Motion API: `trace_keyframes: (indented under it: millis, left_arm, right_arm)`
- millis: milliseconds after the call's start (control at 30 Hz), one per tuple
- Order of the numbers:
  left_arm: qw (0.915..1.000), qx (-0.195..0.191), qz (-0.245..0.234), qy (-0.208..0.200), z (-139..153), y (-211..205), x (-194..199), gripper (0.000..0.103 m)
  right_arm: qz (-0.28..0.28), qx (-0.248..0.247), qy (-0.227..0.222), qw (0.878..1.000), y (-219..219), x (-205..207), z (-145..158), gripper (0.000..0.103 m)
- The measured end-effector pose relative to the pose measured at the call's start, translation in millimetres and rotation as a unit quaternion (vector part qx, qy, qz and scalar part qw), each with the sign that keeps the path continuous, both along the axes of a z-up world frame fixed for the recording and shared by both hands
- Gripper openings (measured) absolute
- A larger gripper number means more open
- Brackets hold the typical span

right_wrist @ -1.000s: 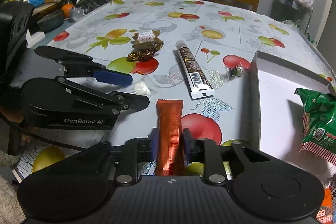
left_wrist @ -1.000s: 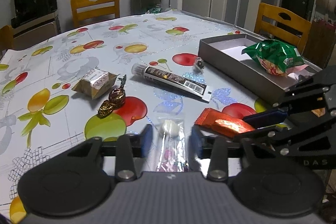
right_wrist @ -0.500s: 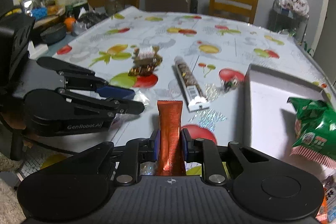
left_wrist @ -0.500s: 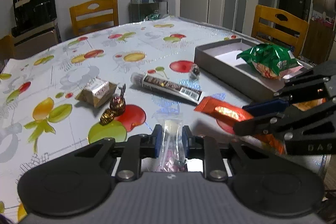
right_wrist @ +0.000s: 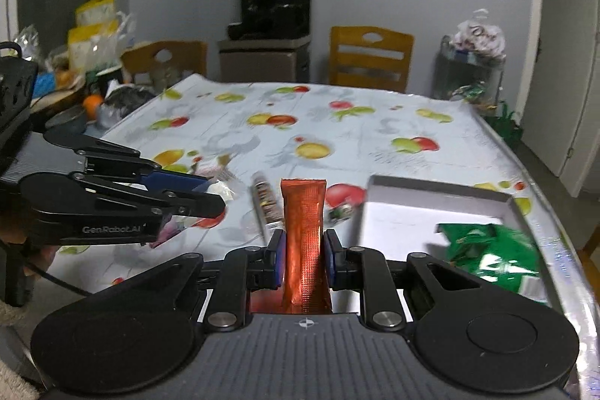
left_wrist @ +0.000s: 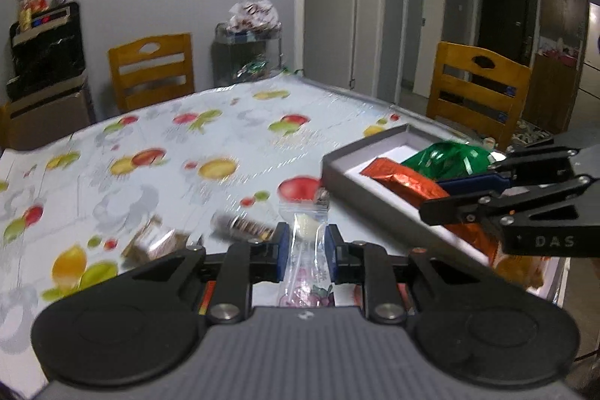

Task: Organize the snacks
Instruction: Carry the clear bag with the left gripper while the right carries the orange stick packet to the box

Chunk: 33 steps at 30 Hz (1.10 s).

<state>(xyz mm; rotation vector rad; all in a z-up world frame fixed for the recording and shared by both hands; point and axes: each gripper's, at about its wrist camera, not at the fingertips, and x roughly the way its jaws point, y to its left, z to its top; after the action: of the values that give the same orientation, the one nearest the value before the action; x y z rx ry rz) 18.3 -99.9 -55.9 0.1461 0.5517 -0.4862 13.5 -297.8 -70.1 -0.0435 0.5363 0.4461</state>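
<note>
My left gripper (left_wrist: 305,242) is shut on a clear candy packet (left_wrist: 304,225) with a white sweet inside, held up off the fruit-print table (left_wrist: 157,152). My right gripper (right_wrist: 303,250) is shut on a long orange foil packet (right_wrist: 302,208), also lifted. In the left wrist view the right gripper (left_wrist: 435,197) holds the orange foil packet (left_wrist: 405,180) over the near corner of the grey box (left_wrist: 337,175). A green snack bag (right_wrist: 491,250) lies in that box (right_wrist: 431,188). The left gripper (right_wrist: 212,194) shows at the left of the right wrist view.
A dark tube (right_wrist: 266,201), a small wrapped candy (right_wrist: 339,212) and a brown wrapped snack (left_wrist: 153,242) lie on the table, blurred. Wooden chairs (left_wrist: 476,89) stand around it. Clutter fills the table's far left corner (right_wrist: 86,100).
The left jaws shut on the clear packet and lifted it off the table. The right gripper rose with the orange packet and moved toward the box. Both views now look higher.
</note>
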Motion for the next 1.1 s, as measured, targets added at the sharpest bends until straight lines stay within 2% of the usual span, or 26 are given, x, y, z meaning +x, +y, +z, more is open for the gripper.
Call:
trace_keyframes:
  millis: [200, 467, 733, 933, 1100]
  left_arm:
    - [0.9995, -0.001, -0.027, -0.012, 16.7, -33.6, 16.8, 0.017]
    - [0.9991, -0.015, -0.037, 0.013, 18.4, -84.6, 63.1, 0.018]
    - [0.9988, 0.003, -0.03, 0.037, -3.5, -129.9, 105.5, 0.018]
    - [0.9983, 0.015, -0.015, 0.055, -24.4, -141.2, 126.6, 0.018]
    - [0.9974, 0.004, -0.007, 0.071, -33.0, -144.1, 137.8, 0.018]
  right_arm:
    - [-0.039, 0.005, 0.001, 0.999, -22.3, 13.3, -2.2, 0.023]
    - [-0.067, 0.003, 0.033, 0.997, -38.8, 30.1, -21.8, 0.023]
    - [-0.07, 0.005, 0.068, 0.995, -40.7, 48.6, -36.0, 0.023]
    - [-0.065, 0.001, 0.087, 0.994, -39.0, 54.2, -45.7, 0.023]
    - [-0.059, -0.008, 0.096, 0.994, -35.6, 54.4, -52.1, 0.023]
